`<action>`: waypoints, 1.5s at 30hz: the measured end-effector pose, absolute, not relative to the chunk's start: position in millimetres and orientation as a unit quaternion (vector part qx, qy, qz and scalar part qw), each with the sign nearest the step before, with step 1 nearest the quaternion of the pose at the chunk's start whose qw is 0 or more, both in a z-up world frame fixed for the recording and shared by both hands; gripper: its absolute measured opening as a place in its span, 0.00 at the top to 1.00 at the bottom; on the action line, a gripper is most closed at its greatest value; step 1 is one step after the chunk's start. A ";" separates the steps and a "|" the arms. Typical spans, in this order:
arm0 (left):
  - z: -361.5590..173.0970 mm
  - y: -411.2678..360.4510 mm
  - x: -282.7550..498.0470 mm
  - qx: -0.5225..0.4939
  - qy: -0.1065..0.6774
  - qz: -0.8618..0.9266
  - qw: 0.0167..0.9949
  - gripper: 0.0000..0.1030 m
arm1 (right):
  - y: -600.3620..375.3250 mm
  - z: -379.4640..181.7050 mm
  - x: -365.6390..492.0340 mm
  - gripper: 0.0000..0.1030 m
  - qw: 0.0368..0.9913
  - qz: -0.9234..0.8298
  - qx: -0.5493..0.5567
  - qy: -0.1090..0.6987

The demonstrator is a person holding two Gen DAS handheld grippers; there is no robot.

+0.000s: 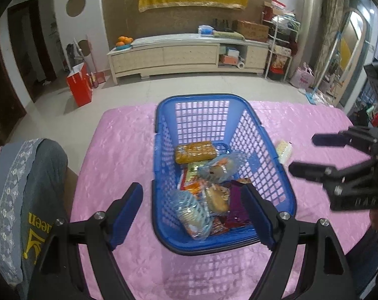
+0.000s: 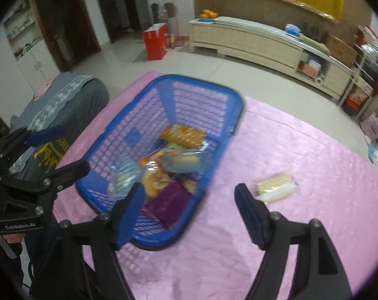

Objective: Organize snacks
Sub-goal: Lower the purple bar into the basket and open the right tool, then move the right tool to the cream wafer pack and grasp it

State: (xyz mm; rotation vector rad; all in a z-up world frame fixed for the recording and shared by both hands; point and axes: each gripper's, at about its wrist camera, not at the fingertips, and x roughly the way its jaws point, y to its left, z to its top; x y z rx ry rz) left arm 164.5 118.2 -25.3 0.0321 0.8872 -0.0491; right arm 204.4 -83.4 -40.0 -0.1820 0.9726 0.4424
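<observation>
1. So there's a blue basket (image 1: 161, 115) sitting on a table with a pink cloth (image 1: 118, 145), and it's already pretty loaded with snacks.
2. Inside: an orange packet (image 1: 195, 151) near the far end, a clear-wrapped bun (image 1: 220, 167) in the middle, another bun (image 1: 217, 197) closer in, a purple packet (image 2: 167, 203) at the near end, plus a clear bag (image 1: 189, 212) of something pale. A few more wrappers are buried under those — can't tell what they are.
3. One pale wrapped snack (image 2: 275, 187) is outside the basket, lying flat on the cloth just off the basket's right side.
4. Left gripper (image 1: 192, 195) hangs over the near end of the basket, jaws spread wide, nothing between them.
5. Right gripper (image 2: 189, 195) is over the basket's right rim — jaws wide apart too, gripping nothing. The pale snack sits just past its right finger, not touching it.
6. The right wrist view is a bit blurry.
7. A grey cushion (image 1: 26, 182) with a lace strip sits off the table's left edge.
</observation>
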 end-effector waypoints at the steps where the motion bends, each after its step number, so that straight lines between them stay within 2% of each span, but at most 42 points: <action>1: -25.0 113.5 168.6 0.022 0.435 -0.027 0.900 0.23 | -90.3 -38.7 208.7 0.19 0.857 0.203 -0.079 0.467; 10: -25.2 96.8 206.5 0.010 0.476 -0.019 0.879 0.23 | -145.6 -46.2 243.4 0.17 0.851 0.130 -0.050 0.507; 15: -38.6 89.8 233.5 0.021 0.496 0.010 0.868 0.23 | -173.0 -71.5 273.2 0.18 0.820 0.093 0.050 0.562; 20: -57.4 86.5 261.1 0.005 0.529 0.000 0.849 0.23 | -179.5 -90.3 297.2 0.18 0.802 0.069 0.090 0.586; 31: -89.0 94.5 300.4 -0.010 0.572 0.012 0.820 0.23 | -172.5 -140.0 340.1 0.18 0.775 0.033 0.091 0.624; 39: -96.2 94.2 314.3 -0.021 0.570 0.008 0.822 0.23 | -177.9 -178.3 364.1 0.18 0.759 -0.009 0.103 0.643; 43: -99.1 90.7 320.5 -0.019 0.570 0.002 0.822 0.23 | -177.0 -188.0 371.3 0.22 0.755 -0.022 0.097 0.648; 45: -99.5 89.7 321.5 -0.015 0.569 0.000 0.822 0.23 | -172.3 -194.2 373.5 0.29 0.754 -0.028 0.081 0.651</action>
